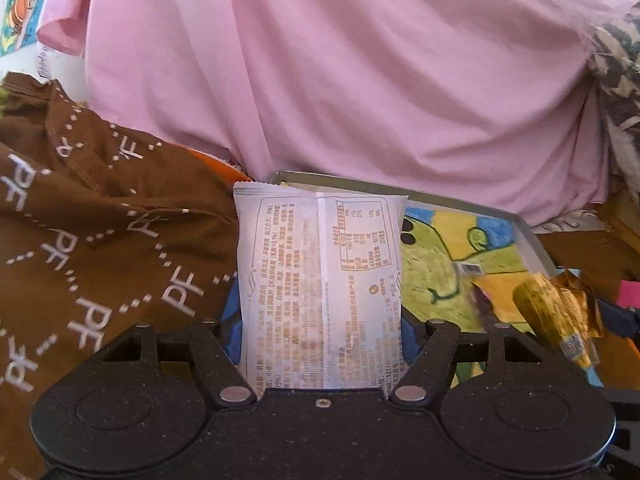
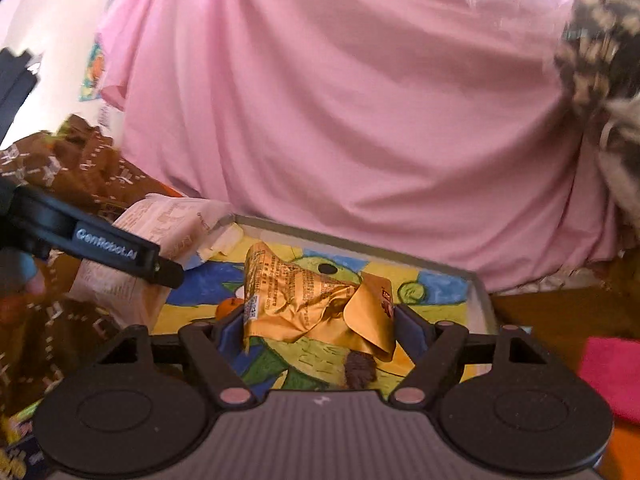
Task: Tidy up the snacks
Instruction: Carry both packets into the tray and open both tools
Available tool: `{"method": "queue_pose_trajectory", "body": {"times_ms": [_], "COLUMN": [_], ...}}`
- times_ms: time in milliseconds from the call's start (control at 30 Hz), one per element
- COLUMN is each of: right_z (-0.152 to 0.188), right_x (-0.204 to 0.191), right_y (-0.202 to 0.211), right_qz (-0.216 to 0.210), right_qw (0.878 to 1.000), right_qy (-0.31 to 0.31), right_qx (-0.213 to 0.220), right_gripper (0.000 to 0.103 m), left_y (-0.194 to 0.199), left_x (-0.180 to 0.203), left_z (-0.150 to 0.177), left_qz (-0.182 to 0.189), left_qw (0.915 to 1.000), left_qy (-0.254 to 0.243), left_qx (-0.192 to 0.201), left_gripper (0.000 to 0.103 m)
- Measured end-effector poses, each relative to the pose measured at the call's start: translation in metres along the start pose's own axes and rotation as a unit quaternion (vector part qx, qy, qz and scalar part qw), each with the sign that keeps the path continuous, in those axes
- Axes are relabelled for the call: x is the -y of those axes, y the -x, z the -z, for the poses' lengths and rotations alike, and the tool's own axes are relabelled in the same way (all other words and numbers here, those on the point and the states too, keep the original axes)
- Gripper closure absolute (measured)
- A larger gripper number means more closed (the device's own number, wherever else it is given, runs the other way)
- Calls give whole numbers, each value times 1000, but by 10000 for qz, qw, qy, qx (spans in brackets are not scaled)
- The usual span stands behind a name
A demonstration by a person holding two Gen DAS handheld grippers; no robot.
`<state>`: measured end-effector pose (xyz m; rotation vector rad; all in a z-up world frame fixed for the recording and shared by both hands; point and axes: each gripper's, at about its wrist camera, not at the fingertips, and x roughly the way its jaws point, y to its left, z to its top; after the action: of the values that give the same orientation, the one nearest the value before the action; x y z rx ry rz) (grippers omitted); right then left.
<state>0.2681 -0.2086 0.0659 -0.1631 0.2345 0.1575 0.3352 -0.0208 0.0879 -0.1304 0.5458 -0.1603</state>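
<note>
Item 1: white printed-foil snack packet [image 1: 322, 280], clamped upright in my L gripper [image 1: 322, 332], held at the near-left edge of the shallow grey tray w/ crayon-frog lining [image 1: 528, 228]. Item 2: crumpled gold-foil snack wrapper [image 2: 316, 300], pinched in my R gripper [image 2: 320, 328] over the tray's middle. I'd lower each until it's inside the rim, set them side by side w/o overlap, then release.

Both wrist cameras look close along their fingers toward pink fabric [image 1: 340, 72]. They share the illustrated tray [image 2: 478, 292].
</note>
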Motion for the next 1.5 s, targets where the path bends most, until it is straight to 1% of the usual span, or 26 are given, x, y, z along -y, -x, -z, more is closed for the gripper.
{"method": "queue_pose_trajectory", "body": {"times_ms": [200, 367, 433, 600, 700, 800, 900, 1067, 1133, 1333, 1500], "right_z": [14, 25, 28, 28, 24, 18, 10, -3, -8, -23, -34], "right_x": [7, 12, 12, 11, 11, 12, 14, 17, 17, 18, 17], "right_y": [-41, -56, -59, -60, -58, -50, -41, -16, -4, 37, 74], "right_qz": [44, 12, 24, 6, -17, 10, 23, 87, 143, 278, 306], "right_qw": [9985, 9967, 9963, 9961, 9963, 9970, 9979, 9990, 9992, 9977, 9963], "right_qy": [-278, -344, -355, -367, -351, -362, -365, -373, -380, -495, -492], "right_qx": [-475, -737, -788, -799, -789, -687, -535, -211, -58, 383, 638], "right_gripper": [23, 22, 22, 12, 8, 4, 2, 0, 0, 0, 0], "left_y": [-38, -54, -57, -62, -59, -52, -42, -19, -6, 37, 77], "left_x": [-8, -6, -3, -5, -5, -4, -3, -3, -4, -1, 7], "left_z": [5, 17, 23, 26, 27, 26, 23, 20, 18, 12, 14], "left_qz": [5, -5, -63, -25, -28, -30, 34, 98, 82, 11, 5], "left_qw": [9999, 9995, 9992, 9995, 9997, 9998, 9997, 9993, 9988, 9971, 9959], "left_qy": [-91, -300, -403, -319, -262, -146, -42, 175, 239, 259, 151], "left_qx": [-89, -38, -10, -22, 18, 127, 218, 320, 416, 709, 887], "left_gripper": [32, 32, 32, 31, 27, 20, 19, 15, 12, 10, 9]}}
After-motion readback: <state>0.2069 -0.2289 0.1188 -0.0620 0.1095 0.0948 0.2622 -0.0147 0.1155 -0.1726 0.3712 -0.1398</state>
